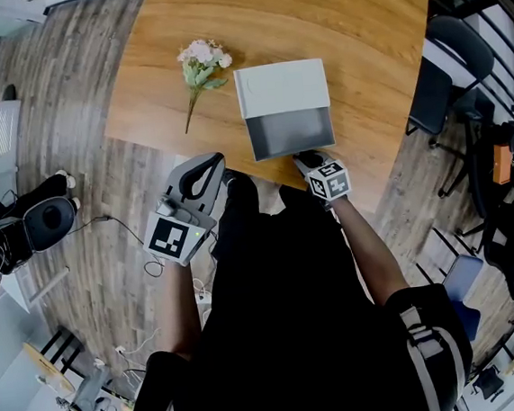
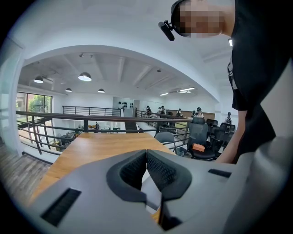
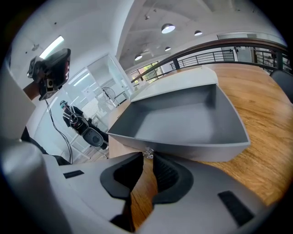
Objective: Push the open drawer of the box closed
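A white box (image 1: 282,87) stands on the wooden table (image 1: 339,20), its grey drawer (image 1: 289,134) pulled out toward me and empty. In the right gripper view the drawer (image 3: 183,123) fills the middle, with a small clear knob (image 3: 148,153) on its front. My right gripper (image 3: 149,158) is at that front, jaws a narrow gap apart, the knob just at their tips; whether the pads touch it is unclear. In the head view the right gripper (image 1: 307,160) meets the drawer's near edge. My left gripper (image 1: 206,167) hangs off the table's near left edge, shut and empty (image 2: 146,153).
A bunch of pale pink flowers (image 1: 200,65) lies on the table left of the box. Black office chairs (image 1: 447,64) stand at the table's right side. The table's near edge runs just under the drawer front. Camera gear (image 1: 45,216) sits on the floor at left.
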